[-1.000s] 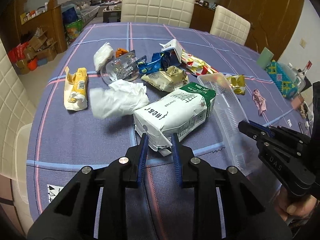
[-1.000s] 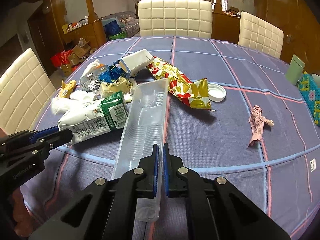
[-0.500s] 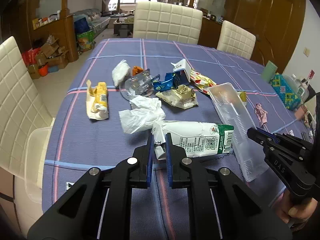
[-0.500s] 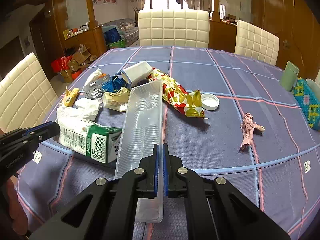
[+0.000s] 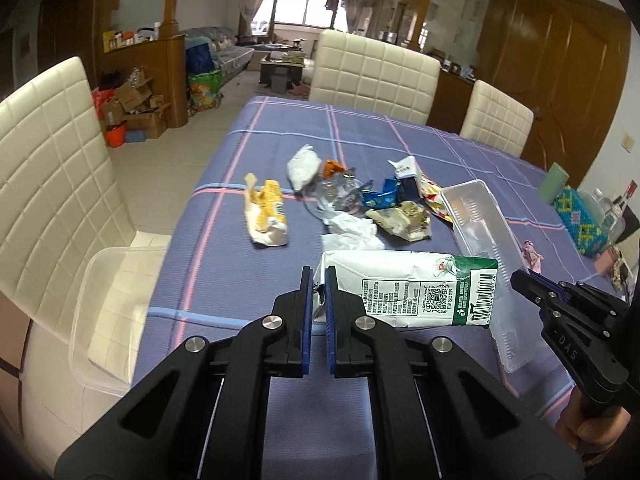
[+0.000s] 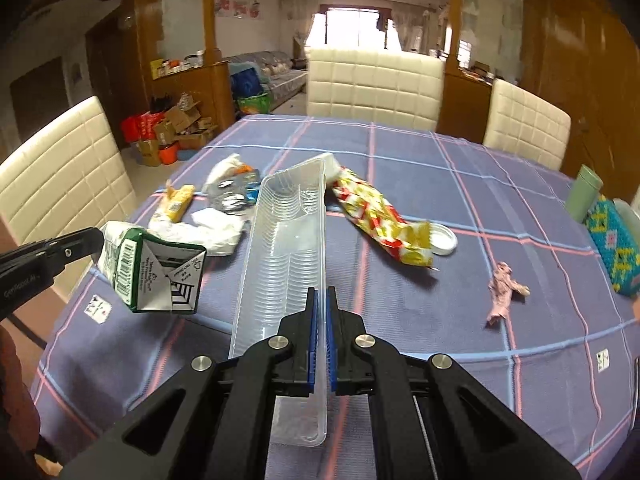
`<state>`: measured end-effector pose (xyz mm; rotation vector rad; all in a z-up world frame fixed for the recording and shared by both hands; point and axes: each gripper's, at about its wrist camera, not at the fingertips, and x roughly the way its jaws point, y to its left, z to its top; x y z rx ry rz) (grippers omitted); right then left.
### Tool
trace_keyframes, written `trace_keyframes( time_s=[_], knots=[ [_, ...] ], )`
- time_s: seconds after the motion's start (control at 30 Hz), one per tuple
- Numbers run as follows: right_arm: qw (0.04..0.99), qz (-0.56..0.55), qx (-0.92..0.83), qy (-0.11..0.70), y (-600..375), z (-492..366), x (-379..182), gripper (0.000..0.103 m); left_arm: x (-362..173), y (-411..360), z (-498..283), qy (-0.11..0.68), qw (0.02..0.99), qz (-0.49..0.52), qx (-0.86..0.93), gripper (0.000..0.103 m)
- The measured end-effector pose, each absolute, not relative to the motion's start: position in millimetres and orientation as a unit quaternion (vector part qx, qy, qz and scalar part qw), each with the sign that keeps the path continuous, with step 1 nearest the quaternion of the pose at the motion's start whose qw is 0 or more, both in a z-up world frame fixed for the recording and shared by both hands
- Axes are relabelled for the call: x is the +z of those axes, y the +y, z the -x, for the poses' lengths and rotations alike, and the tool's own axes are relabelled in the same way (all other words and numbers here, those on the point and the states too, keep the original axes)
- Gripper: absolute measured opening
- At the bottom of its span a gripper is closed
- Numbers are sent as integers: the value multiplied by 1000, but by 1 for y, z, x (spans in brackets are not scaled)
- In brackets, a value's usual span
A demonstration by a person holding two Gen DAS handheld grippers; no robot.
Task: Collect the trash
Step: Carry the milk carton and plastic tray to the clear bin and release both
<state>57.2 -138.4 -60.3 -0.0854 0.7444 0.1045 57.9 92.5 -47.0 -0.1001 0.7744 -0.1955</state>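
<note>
We've got the left gripper [image 5: 319,280] clamped on the milk carton [image 5: 412,289], lifted off the table [image 6: 420,168]. Right gripper [image 6: 321,300] pinched tight on clear plastic tray's [image 6: 286,248] wall, just right of carton.

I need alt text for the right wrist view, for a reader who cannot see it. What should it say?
The right gripper is shut on the rim of a long clear plastic tray above a purple checked tablecloth. At left, the left gripper holds a crushed green-and-white milk carton; wrappers and a white lid lie beyond.
</note>
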Motion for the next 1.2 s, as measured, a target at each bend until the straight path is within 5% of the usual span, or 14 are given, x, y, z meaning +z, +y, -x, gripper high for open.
trace_keyframes(
  time_s=[0.93, 1.13, 1.2],
  knots=[
    [894, 159, 218, 357, 63, -113, -72, 4, -76, 279, -36, 385, 910, 104, 115, 7],
    [892, 156, 206, 370, 66, -125, -79, 4, -94, 290, -48, 407, 897, 119, 127, 11],
    [891, 158, 206, 372, 67, -126, -81, 4, -100, 295, -50, 411, 893, 126, 132, 30]
  ],
)
